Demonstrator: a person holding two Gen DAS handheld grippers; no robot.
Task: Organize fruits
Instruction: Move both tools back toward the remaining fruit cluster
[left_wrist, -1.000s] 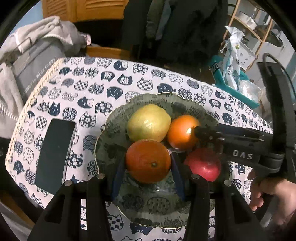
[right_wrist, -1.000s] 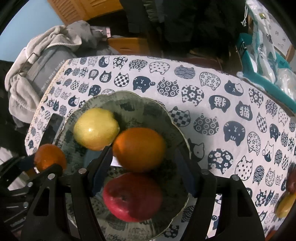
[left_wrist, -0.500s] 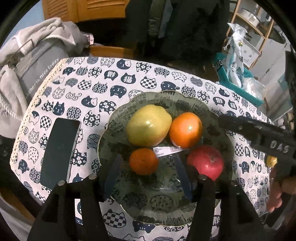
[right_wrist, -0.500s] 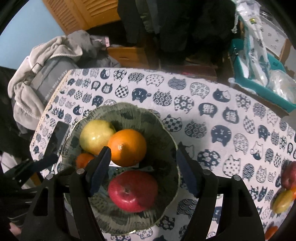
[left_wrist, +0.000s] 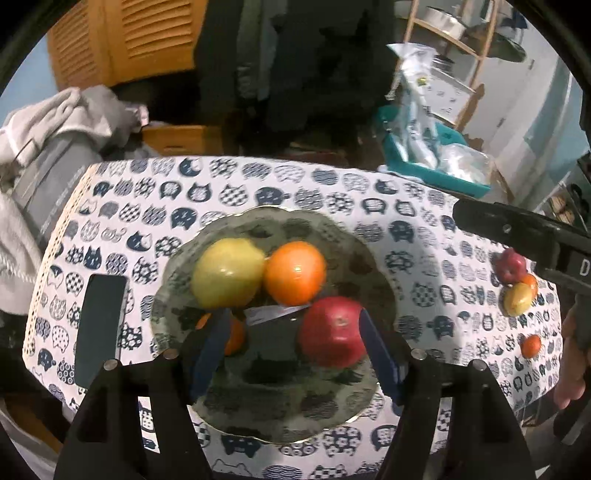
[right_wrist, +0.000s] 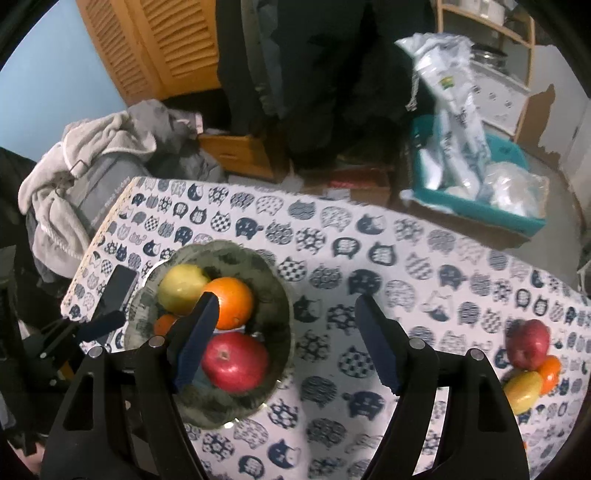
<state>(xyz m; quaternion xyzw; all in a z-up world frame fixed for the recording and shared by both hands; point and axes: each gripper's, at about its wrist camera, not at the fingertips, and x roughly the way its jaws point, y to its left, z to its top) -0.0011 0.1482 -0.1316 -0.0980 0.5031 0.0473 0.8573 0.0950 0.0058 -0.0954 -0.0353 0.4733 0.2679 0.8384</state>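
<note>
A grey-green patterned bowl holds a yellow-green apple, a large orange, a red apple and a small mandarin. My left gripper is open and empty above the bowl's near side. My right gripper is open and empty, above the bowl's right rim. Loose fruit lies at the table's right: a red apple, a yellow fruit, an orange and a small mandarin.
A dark phone lies left of the bowl on the cat-print tablecloth. A grey bag with clothes sits beyond the left edge. A teal bin with plastic bags stands behind the table.
My left gripper opened and let the small mandarin drop into the bowl, then drew back. My right gripper pulled up and to the right, away from the bowl; the loose fruit came into view.
</note>
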